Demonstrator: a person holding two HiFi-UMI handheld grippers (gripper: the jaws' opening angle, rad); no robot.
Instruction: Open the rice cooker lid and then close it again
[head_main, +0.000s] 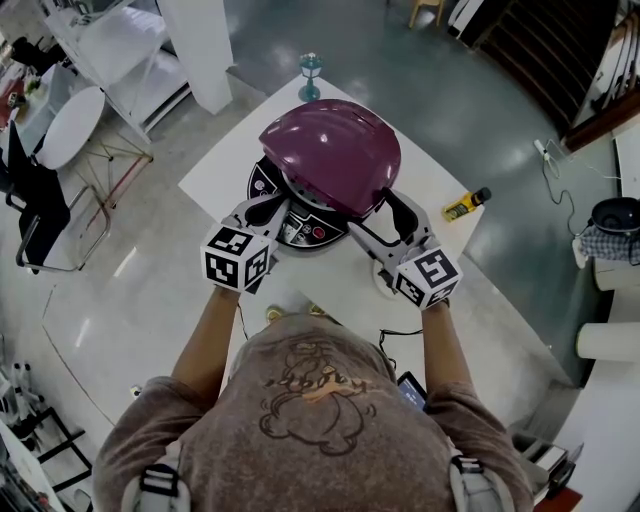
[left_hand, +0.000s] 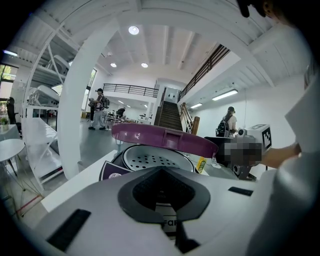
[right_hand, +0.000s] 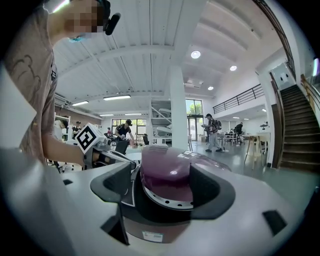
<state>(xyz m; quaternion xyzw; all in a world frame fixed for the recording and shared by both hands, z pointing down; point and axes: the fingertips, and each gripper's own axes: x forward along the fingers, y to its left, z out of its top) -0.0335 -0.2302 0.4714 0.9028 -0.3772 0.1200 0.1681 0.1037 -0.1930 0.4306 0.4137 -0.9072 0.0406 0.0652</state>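
The rice cooker (head_main: 300, 215) stands on the white table (head_main: 215, 170). Its glossy purple lid (head_main: 332, 155) is partly raised. In the left gripper view the lid (left_hand: 162, 136) hovers over a pale perforated plate (left_hand: 150, 160). My right gripper (head_main: 388, 220) is open at the lid's right rim, its jaws spread wide. In the right gripper view the lid (right_hand: 167, 170) shows between them, and I cannot tell whether they touch it. My left gripper (head_main: 272, 208) sits at the cooker's front left by the control panel. Its jaws (left_hand: 162, 172) are drawn together with nothing held.
A yellow bottle (head_main: 466, 204) lies near the table's right edge. A teal stemmed glass (head_main: 311, 72) stands at the far corner. A dark tablet (head_main: 412, 390) shows by my right elbow. A white pillar (left_hand: 85, 115) rises left of the table. People stand far off.
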